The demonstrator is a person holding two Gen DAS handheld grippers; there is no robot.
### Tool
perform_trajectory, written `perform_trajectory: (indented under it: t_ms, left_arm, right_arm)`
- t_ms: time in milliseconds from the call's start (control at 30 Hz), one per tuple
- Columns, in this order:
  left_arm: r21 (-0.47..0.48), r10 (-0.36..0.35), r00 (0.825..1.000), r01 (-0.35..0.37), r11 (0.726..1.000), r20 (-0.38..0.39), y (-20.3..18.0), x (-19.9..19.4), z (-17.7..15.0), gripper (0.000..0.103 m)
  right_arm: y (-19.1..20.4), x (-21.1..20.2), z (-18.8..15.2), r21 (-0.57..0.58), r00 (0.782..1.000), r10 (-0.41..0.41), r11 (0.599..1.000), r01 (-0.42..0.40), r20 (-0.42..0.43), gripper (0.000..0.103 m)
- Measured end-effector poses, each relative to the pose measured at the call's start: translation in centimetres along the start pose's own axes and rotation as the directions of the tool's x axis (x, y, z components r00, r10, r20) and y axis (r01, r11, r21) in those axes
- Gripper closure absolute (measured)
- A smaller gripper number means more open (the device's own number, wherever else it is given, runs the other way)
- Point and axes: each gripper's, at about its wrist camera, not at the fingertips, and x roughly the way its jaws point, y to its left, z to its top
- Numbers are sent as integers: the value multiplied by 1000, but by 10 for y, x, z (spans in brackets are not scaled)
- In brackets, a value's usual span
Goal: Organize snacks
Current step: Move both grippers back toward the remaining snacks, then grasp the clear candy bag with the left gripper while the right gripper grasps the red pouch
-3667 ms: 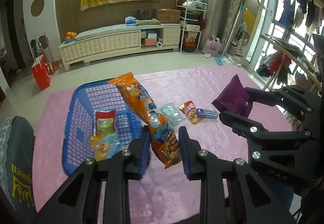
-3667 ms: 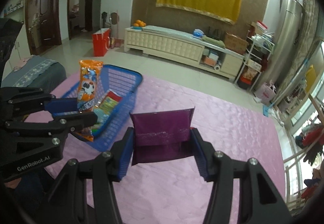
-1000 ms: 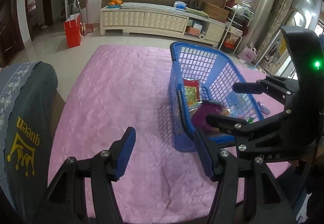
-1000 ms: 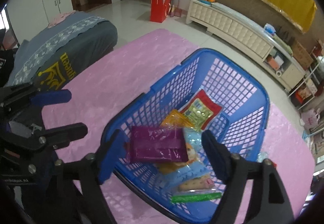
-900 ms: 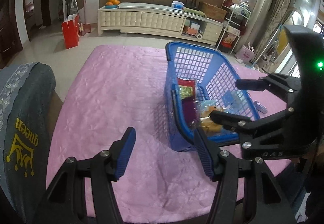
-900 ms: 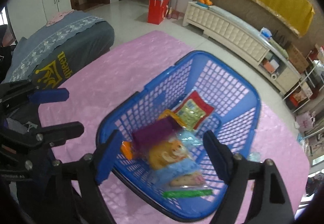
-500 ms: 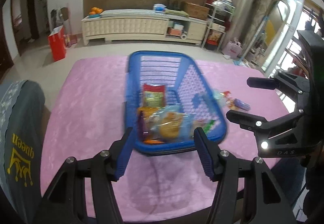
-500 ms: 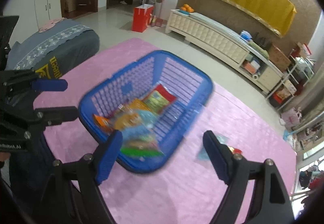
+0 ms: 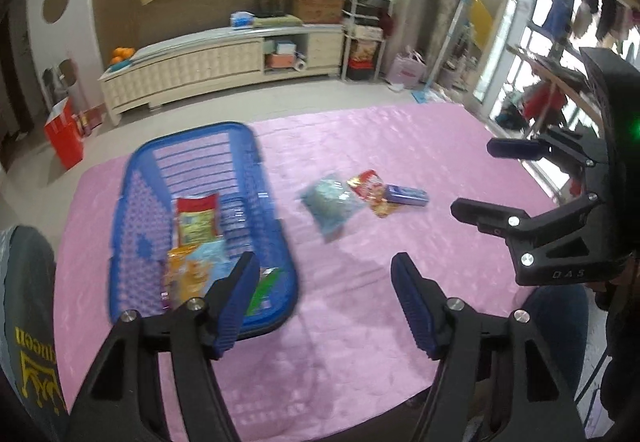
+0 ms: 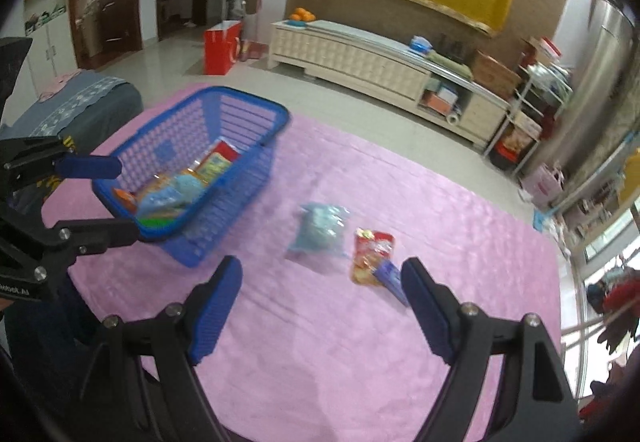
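While its jaws are opening with nothing between them, the left gripper hangs over a pink tablecloth, with the blue basket of snack packets on its left and a pale blue packet, red packet and small blue box lying together farther off. Seen from the right wrist, the right gripper is spread wide and empty, the three loose snacks lie just beyond its fingers, and the basket stands to the left.

We dropped the purple packet into the blue basket; both grippers now hang empty over the pink cloth
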Motion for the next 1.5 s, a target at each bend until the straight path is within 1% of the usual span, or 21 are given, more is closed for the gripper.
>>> perform_trajectory:
  t_ms: [133, 233, 400, 533, 633, 700, 767, 833, 867, 933, 1000, 1067, 1133, 1233, 1333, 1400, 1500]
  left_arm:
    - [48, 1, 1000, 0, 999, -21, -29, 19, 11, 37]
    - [56, 5, 999, -2, 998, -46, -47, 36, 18, 37]
    - [26, 7, 994, -5, 1000, -109, -64, 71, 31, 37]
    - [-9, 17, 990, -18, 1000, -142, -71, 97, 41, 37]
    - [-49, 40, 984, -50, 998, -176, -68, 118, 50, 37]
    - [-60, 56, 980, -69, 996, -191, -66, 131, 57, 37]
    - [-82, 64, 978, -81, 993, -199, -61, 142, 62, 37]
    - [-118, 63, 975, -90, 989, -211, -55, 155, 67, 37]
    - [-125, 75, 974, -104, 987, -215, -53, 160, 67, 37]
    - [-122, 92, 970, -121, 985, -223, -51, 171, 67, 37]
    - [-123, 101, 966, -133, 983, -237, -48, 181, 67, 37]
    - [-115, 117, 963, -148, 982, -241, -47, 191, 67, 37]
    - [-114, 131, 961, -163, 980, -246, -43, 201, 68, 37]
    - [-140, 134, 956, -175, 975, -260, -36, 217, 69, 37]
    - [-164, 124, 955, -172, 971, -268, -28, 234, 73, 37]
    - [-170, 121, 953, -173, 970, -277, -24, 244, 74, 37]
    - [-179, 124, 944, -185, 966, -305, -16, 260, 71, 37]
  right_arm:
    - [-29, 3, -14, 40, 1000, -22, 999, 23, -8, 18]
    - [-52, 9, -25, 90, 1000, -22, 996, 24, -21, 18]
    - [-77, 21, -37, 139, 999, -14, 990, 20, -43, 18]
    - [-97, 36, -40, 166, 998, -21, 986, 31, -63, 18]
    - [-109, 48, -38, 194, 998, -3, 981, 15, -64, 18]
    - [-116, 59, -37, 205, 997, 10, 979, 4, -71, 18]
    - [-119, 71, -36, 199, 996, 26, 980, -9, -85, 18]
    - [-122, 83, -34, 186, 995, 24, 983, -6, -93, 18]
    - [-122, 89, -33, 183, 995, 26, 983, -7, -98, 18]
    - [-124, 102, -31, 182, 994, 41, 983, -22, -103, 19]
    - [-124, 115, -28, 176, 992, 54, 984, -34, -110, 23]
    - [-124, 127, -26, 158, 992, 51, 987, -31, -118, 27]
    - [-127, 140, -23, 160, 990, 41, 987, -19, -131, 28]
    - [-134, 158, -20, 202, 988, 72, 978, -44, -133, 28]
    - [-140, 174, -19, 242, 986, 78, 969, -41, -145, 28]
    - [-140, 183, -20, 241, 984, 90, 969, -51, -154, 29]
    - [-140, 192, -18, 229, 982, 89, 972, -49, -166, 29]
